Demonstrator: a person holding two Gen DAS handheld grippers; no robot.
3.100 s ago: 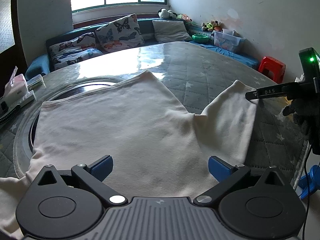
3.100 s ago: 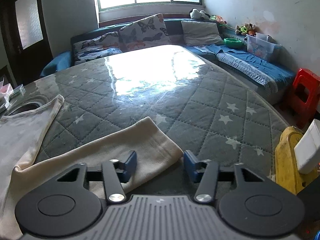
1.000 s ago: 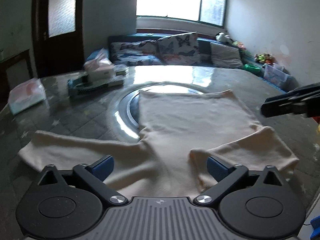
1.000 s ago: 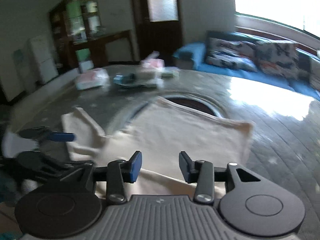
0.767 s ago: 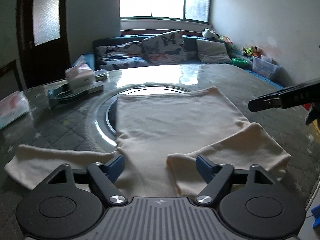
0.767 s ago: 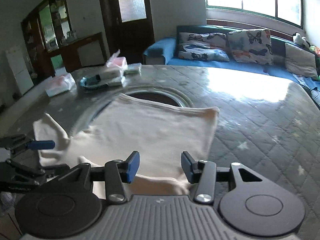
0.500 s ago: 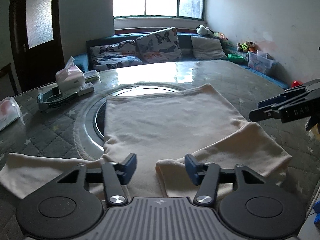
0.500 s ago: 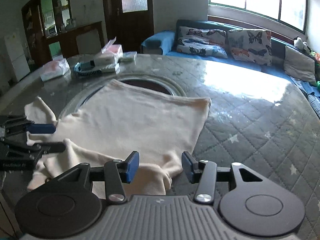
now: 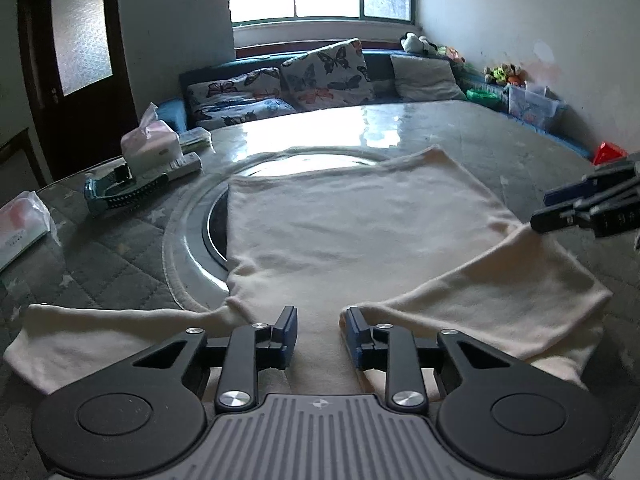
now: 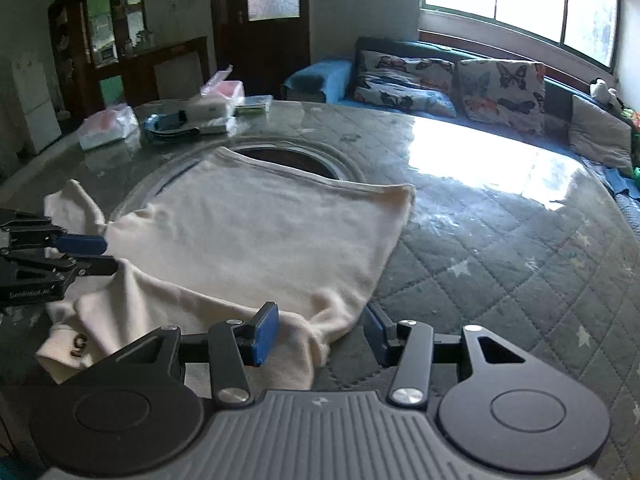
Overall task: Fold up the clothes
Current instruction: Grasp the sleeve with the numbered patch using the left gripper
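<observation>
Cream shirt (image 9: 360, 224) spread flat on the quilted round table (image 9: 520, 148).
Left gripper (image 9: 319, 330) and right gripper (image 10: 320, 322) both hover with fingers apart over the shirt's near edge, its right sleeve (image 9: 500, 300) folded inward.

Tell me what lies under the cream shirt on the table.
Under the cream shirt lies a round recessed ring set into the quilted star-patterned table cover; its dark opening shows beyond the hem. How far the ring runs beneath the fabric is covered.
</observation>
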